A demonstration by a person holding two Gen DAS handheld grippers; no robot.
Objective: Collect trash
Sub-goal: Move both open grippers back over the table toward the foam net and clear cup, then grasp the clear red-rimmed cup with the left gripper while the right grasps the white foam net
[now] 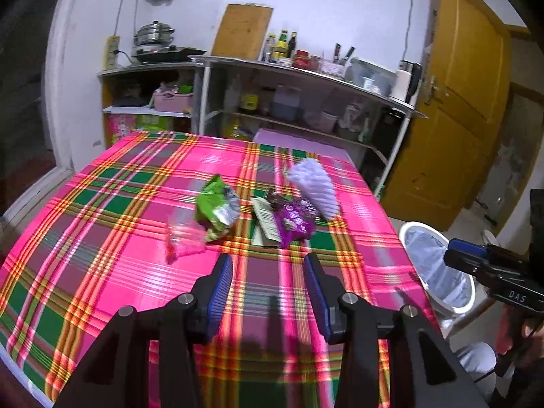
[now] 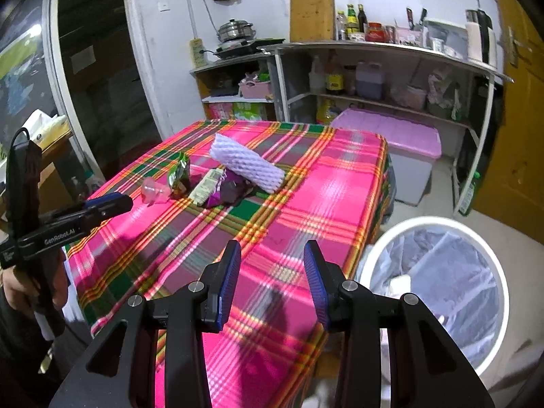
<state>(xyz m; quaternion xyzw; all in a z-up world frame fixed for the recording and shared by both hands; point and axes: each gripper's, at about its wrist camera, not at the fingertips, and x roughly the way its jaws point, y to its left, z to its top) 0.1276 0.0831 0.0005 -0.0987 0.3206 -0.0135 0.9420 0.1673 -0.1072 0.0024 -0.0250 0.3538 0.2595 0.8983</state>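
Pink, green and orange plaid cloth covers the table that we hold both grippers over, and the trash lies in a loose cluster toward its far half. In the left wrist view we see a clear plastic cup on its side nearest the table's left edge, a crumpled green snack bag just beside it, then a pale flat wrapper and a purple wrapper touching each other, and a white foam net sleeve lying aslant behind them toward the far right corner. Our left gripper hangs above the near half of the cloth with its blue-padded jaws standing partly apart and nothing between them, short of the pile. Our right gripper is over the table's near right edge, its jaws likewise partly apart with only plaid showing in the gap. From that view the foam net sleeve lies farthest back, the purple wrapper and pale flat wrapper in front of it, the green snack bag and clear plastic cup toward the left edge. A white bin lined with a thin clear bag stands on the floor just beside the table's right edge, some crumpled scraps already inside.
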